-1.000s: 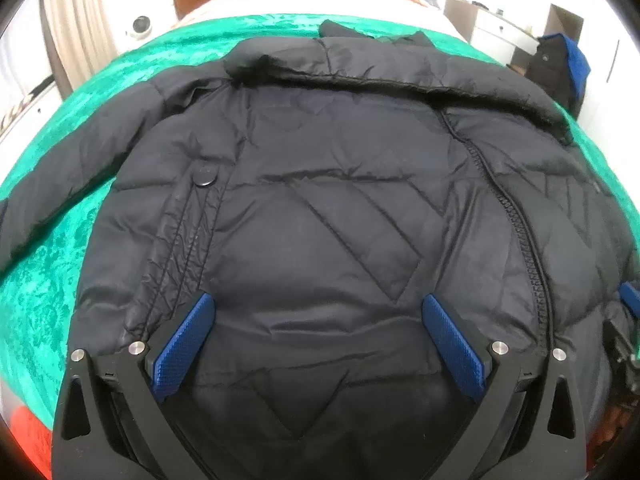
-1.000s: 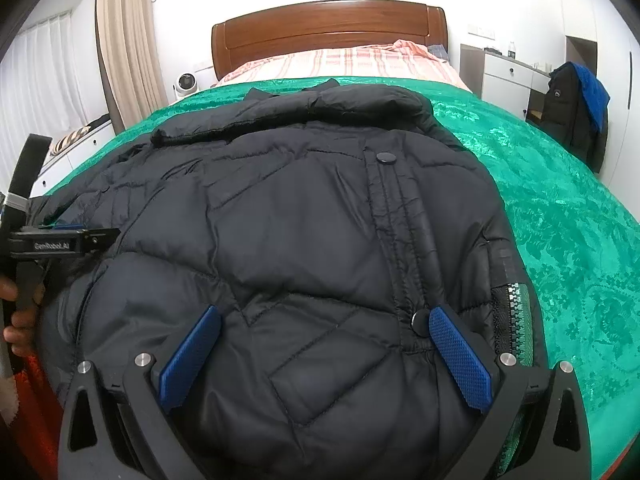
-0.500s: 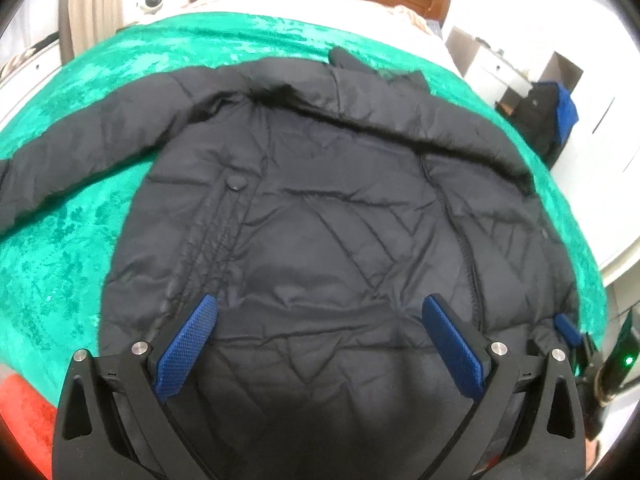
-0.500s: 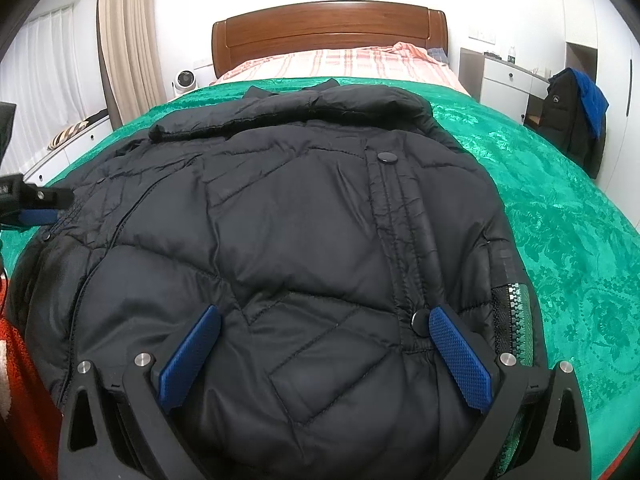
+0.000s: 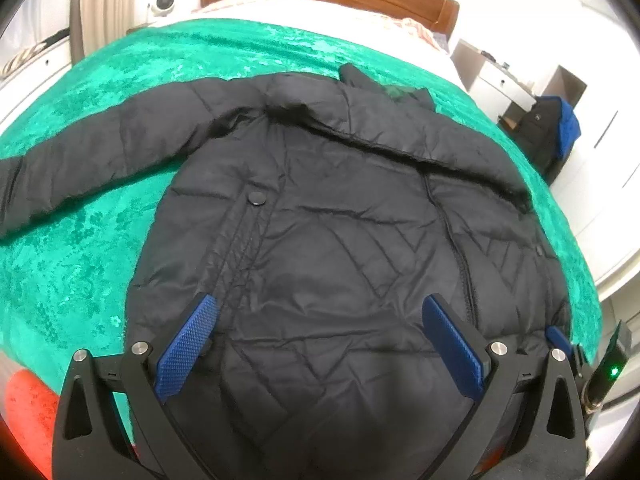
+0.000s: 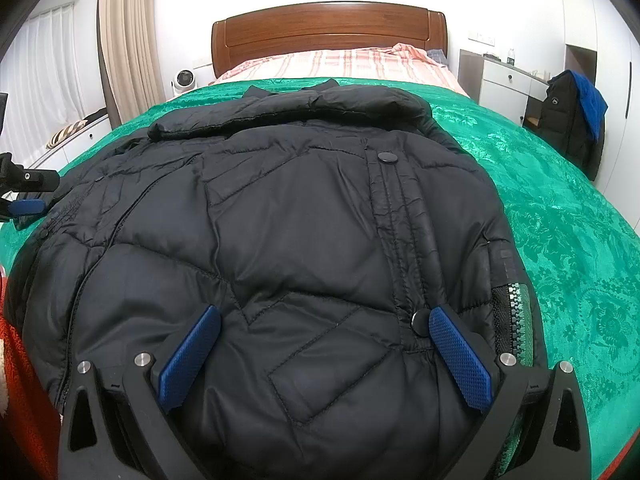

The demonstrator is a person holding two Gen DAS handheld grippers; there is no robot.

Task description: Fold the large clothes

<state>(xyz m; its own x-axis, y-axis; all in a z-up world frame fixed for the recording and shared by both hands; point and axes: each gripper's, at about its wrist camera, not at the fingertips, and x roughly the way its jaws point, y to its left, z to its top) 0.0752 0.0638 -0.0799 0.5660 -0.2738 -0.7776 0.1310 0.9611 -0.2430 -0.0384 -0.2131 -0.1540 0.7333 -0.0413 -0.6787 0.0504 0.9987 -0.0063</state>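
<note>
A large black quilted jacket (image 5: pixel 340 240) lies spread on a green bedspread (image 5: pixel 80 240), collar toward the headboard. Its left sleeve (image 5: pixel 92 160) stretches out to the left. My left gripper (image 5: pixel 318 340) hovers open above the hem area with nothing between its blue pads. In the right wrist view the same jacket (image 6: pixel 300 220) fills the middle, with its zipper edge (image 6: pixel 514 320) at the right. My right gripper (image 6: pixel 324 350) stands open over the lower front, close to a snap button (image 6: pixel 419 320). The left gripper (image 6: pixel 24 200) shows at the far left edge.
A wooden headboard (image 6: pixel 328 28) and striped pink bedding (image 6: pixel 340 64) lie beyond the jacket. A white dresser (image 6: pixel 504 80) and a dark coat with blue cloth (image 6: pixel 576 120) stand at the right. Curtains (image 6: pixel 124 40) hang left. Red fabric (image 6: pixel 28 400) sits at the lower left.
My left gripper has risen and pulled back, so the whole jacket and its outstretched left sleeve now show. The right gripper has stayed put. The hand seen at left is gone from view.
</note>
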